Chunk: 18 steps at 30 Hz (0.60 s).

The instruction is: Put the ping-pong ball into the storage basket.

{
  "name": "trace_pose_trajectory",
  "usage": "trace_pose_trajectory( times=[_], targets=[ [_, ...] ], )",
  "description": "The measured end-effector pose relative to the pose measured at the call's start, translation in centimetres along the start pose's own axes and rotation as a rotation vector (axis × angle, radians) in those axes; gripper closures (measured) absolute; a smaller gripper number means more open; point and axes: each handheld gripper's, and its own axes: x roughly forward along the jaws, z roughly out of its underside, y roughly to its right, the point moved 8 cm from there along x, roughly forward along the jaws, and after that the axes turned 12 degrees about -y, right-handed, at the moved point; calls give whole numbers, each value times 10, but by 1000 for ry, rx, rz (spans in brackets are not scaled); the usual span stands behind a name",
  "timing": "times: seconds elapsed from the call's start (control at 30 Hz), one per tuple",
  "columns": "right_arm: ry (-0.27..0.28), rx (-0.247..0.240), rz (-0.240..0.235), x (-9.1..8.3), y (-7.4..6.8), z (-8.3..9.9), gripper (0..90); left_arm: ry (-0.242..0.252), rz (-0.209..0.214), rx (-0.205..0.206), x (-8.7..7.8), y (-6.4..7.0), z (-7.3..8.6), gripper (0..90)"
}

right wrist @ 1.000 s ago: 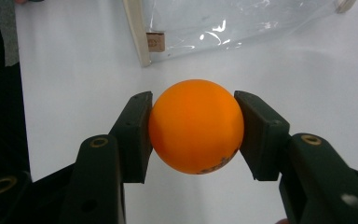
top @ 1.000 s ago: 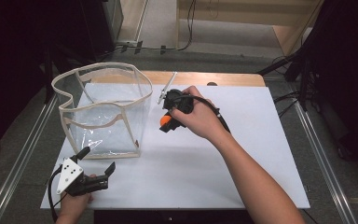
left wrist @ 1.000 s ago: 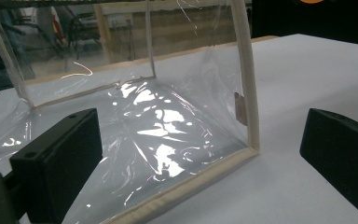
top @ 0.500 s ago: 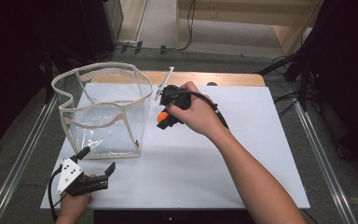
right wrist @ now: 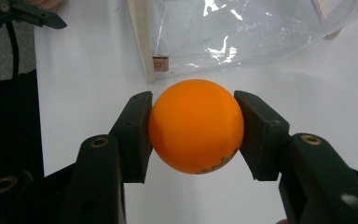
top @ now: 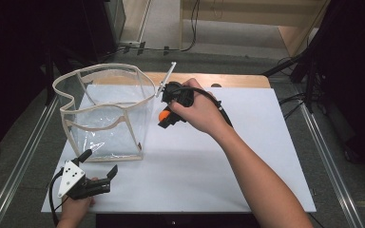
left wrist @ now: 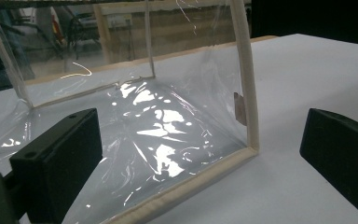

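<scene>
right gripper view: orange ball [right wrist: 196, 131] clamped between right gripper [right wrist: 193, 135] fingers above worktop [right wrist: 88, 70], beside clear bag [top: 105, 111], likely for dropping in; left gripper [top: 100, 175] wide open, empty, at bag's near corner.

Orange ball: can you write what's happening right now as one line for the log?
right gripper: shut on orange ball, above table | left gripper: open, empty, facing clear bag | ball: outside bag

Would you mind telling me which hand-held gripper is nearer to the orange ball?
The right hand-held gripper: its jaws are clamped on the orange ball beside the clear bag. The left hand-held gripper rests open at the table's near left corner, well away.
</scene>
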Motion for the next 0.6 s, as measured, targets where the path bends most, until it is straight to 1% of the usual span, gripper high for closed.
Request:
trace_pose_trajectory(
  times=[0.13, 0.17, 0.33, 0.6],
  targets=[
    [0, -2, -1, -3, 0, -2, 474, 0, 0, 0, 0, 0, 0, 0],
    [-9, -3, 4, -5, 1, -3, 474, 0, 0, 0, 0, 0, 0, 0],
    [0, -9, 5, -9, 1, -6, 474, 0, 1, 1, 0, 0, 0, 0],
    [-2, -14, 10, -14, 2, -11, 474, 1, 1, 1, 0, 0, 0, 0]
  ],
)
